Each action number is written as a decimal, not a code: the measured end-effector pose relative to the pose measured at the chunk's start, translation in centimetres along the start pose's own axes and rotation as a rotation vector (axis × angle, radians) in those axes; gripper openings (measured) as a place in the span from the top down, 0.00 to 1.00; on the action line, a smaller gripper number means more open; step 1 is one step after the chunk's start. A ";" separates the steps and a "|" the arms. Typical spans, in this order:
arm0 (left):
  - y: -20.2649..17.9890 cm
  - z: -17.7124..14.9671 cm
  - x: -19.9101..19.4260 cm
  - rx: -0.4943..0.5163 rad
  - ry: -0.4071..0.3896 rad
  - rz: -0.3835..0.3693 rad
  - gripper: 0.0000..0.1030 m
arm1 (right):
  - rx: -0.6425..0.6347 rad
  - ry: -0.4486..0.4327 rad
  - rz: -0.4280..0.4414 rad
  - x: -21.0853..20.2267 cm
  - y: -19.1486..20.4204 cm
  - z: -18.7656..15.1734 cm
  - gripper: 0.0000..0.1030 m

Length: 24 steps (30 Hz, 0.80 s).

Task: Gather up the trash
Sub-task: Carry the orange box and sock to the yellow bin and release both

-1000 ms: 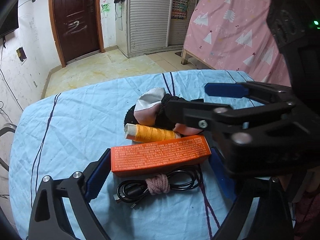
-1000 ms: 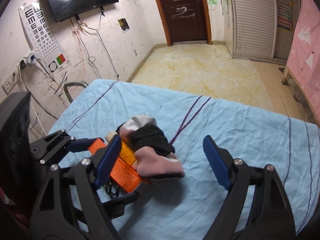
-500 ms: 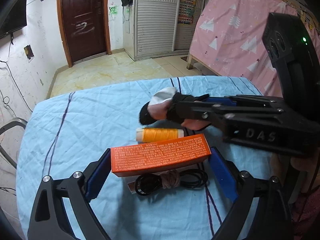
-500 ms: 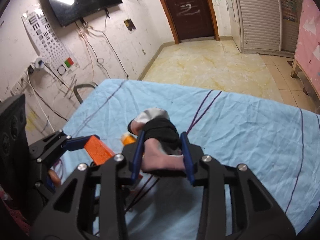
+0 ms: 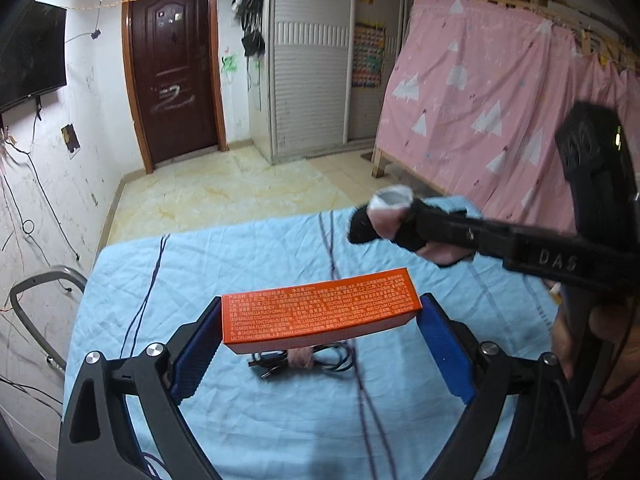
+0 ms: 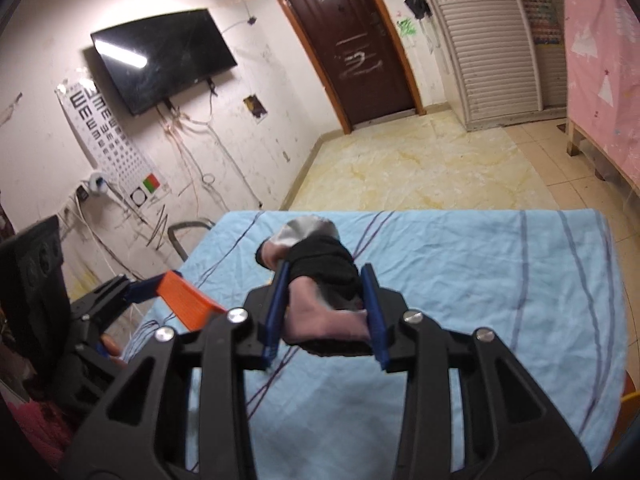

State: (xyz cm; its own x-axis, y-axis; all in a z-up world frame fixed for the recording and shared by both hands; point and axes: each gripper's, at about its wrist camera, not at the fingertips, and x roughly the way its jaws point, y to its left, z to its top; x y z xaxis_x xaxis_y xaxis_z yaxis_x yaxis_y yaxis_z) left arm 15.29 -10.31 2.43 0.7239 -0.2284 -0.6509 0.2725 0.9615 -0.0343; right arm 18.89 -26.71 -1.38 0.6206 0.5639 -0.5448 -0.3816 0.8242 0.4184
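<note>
The left claw is closed on the orange box, one blue pad against each short end. The box is level and clear of the bench, which is covered in a light blue striped cloth. Below the box, a coiled black cable tied with a pinkish band lies on the cloth, and no claw touches it. To the right, the right claw is clamped on a sock bundle of pink, black and grey-white cloth, also lifted off the bench; in the left wrist view the bundle hangs well above the cloth, beyond and to the right of the box.

As I read it, the task is partway through. Two items are picked up, one in each claw, and neither has been dropped anywhere yet. The cable is left on the bench, if it counts as trash at all. Carrying both loads to a bin looks like the step that remains.

No bin or bag shows in either view, so where the items should go cannot be told. The box hides part of the cable and whatever else may sit under it. In the right wrist view, only one corner of the box shows behind the left claw, and the cable is not visible. The bundle is blurred, so how many pieces it holds is unclear.
</note>
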 end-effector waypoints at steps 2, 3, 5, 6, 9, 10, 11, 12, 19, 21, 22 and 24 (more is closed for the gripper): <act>-0.6 0.3 -1.0 0.008 -0.022 0.004 0.17 | 0.014 -0.032 -0.002 -1.7 -0.5 -0.3 0.67; -1.1 0.4 -1.4 0.015 -0.029 0.005 0.17 | 0.018 -0.042 -0.003 -2.3 -0.7 -0.5 0.67; -2.1 0.4 -1.8 0.030 -0.035 0.007 0.17 | 0.031 -0.069 -0.007 -3.7 -1.1 -0.8 0.67; -2.5 0.3 -2.0 0.036 -0.037 0.007 0.17 | 0.040 -0.085 -0.011 -4.5 -1.4 -1.0 0.67; -4.4 0.2 -2.0 0.060 -0.038 -0.002 0.17 | 0.068 -0.128 -0.024 -6.9 -2.6 -1.8 0.67; -5.0 0.2 -1.9 0.064 -0.036 -0.007 0.17 | 0.078 -0.140 -0.031 -7.7 -3.1 -2.1 0.67; -5.7 0.3 -1.9 0.069 -0.034 -0.015 0.17 | 0.086 -0.149 -0.038 -8.3 -3.4 -2.4 0.67; -6.1 0.3 -1.9 0.073 -0.033 -0.021 0.17 | 0.095 -0.163 -0.053 -9.3 -4.0 -2.7 0.67; -11.5 0.4 -1.5 0.150 -0.036 -0.069 0.17 | 0.159 -0.223 -0.122 -13.9 -7.3 -5.7 0.66; -13.3 0.3 -1.4 0.176 -0.035 -0.083 0.17 | 0.182 -0.236 -0.144 -15.0 -8.3 -6.5 0.65; -14.0 0.3 -1.3 0.186 -0.035 -0.088 0.17 | 0.197 -0.242 -0.158 -15.6 -9.0 -7.0 0.65; -15.5 0.0 -1.2 0.205 -0.032 -0.099 0.17 | 0.219 -0.250 -0.173 -16.5 -10.0 -7.7 0.65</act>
State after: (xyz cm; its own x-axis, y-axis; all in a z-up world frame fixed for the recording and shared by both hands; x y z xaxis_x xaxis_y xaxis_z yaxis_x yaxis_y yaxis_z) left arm 10.21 -24.94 3.72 0.7062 -0.3279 -0.6275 0.4641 0.8837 0.0604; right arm 7.19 -43.85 -2.20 0.8215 0.3645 -0.4385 -0.1172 0.8605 0.4958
